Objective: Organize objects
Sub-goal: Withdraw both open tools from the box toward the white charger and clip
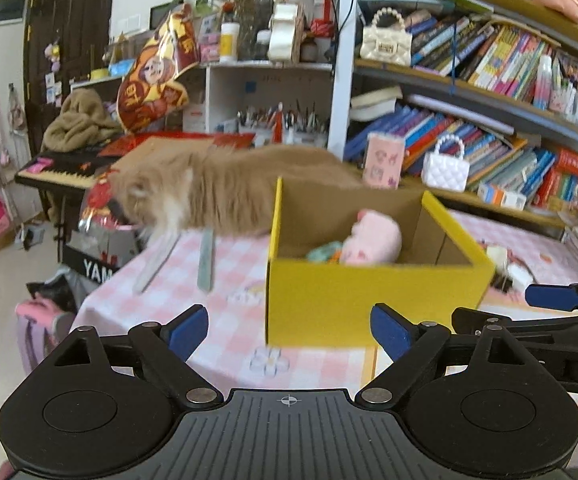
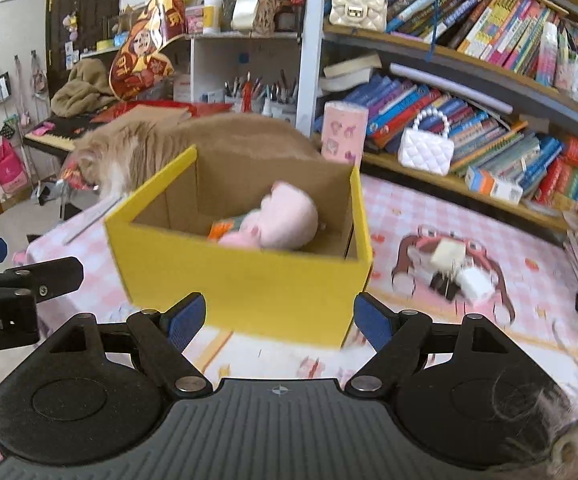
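Note:
A yellow cardboard box (image 1: 369,300) stands open on the pink checked tablecloth (image 1: 217,280). Inside it lie a pink plush toy (image 1: 373,240) and a small green and orange item (image 1: 325,254). The box (image 2: 257,284) and plush (image 2: 285,222) also show in the right wrist view. My left gripper (image 1: 289,330) is open and empty just in front of the box. My right gripper (image 2: 279,320) is open and empty, close to the box's near wall. Small white blocks with black clips (image 2: 461,276) lie on the cloth to the right of the box.
A long-haired ginger cat (image 1: 217,188) stands on the table behind the box, head over the left edge. Two rulers (image 1: 205,256) lie at the left. Bookshelves (image 2: 489,92) with small handbags line the back and right. A keyboard (image 1: 61,170) stands to the left.

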### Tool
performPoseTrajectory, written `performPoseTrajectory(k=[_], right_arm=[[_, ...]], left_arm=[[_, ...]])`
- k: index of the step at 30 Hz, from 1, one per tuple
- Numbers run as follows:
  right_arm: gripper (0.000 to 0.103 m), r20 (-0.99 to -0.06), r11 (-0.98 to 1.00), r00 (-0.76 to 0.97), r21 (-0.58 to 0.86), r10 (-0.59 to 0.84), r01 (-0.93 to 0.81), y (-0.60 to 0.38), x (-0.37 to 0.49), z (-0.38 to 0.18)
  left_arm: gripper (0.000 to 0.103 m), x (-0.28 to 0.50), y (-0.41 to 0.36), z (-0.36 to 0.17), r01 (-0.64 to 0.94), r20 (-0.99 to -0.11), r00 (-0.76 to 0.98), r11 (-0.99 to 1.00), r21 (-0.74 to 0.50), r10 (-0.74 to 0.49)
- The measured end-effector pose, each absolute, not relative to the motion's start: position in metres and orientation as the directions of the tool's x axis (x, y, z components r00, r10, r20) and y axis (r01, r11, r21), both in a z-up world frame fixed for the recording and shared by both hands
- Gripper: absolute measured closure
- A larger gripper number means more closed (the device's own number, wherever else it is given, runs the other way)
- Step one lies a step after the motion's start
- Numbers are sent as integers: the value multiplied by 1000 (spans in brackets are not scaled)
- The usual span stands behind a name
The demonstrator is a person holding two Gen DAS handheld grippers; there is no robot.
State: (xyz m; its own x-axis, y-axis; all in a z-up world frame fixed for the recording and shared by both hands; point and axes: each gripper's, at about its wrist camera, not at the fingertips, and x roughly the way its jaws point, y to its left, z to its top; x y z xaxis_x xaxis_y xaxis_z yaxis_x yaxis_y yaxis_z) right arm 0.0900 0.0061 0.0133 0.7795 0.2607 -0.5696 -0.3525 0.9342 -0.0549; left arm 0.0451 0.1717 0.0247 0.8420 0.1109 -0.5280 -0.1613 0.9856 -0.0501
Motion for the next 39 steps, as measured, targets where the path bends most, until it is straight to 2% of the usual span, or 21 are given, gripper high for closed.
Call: performPoseTrajectory(k=[13, 20, 39], right_arm=[[23, -628, 946, 749, -62, 211, -318, 6, 34, -15], [23, -647, 963, 745, -62, 162, -263, -10, 22, -23], [23, -668, 998, 743, -60, -36, -5, -91, 14, -30]], left_arm=[[12, 6, 172, -1, -159, -600, 794, 986, -44, 101], [12, -1, 157, -9, -124, -611, 788, 992, -37, 76], [12, 34, 74, -22, 116, -654, 745, 991, -66, -130]])
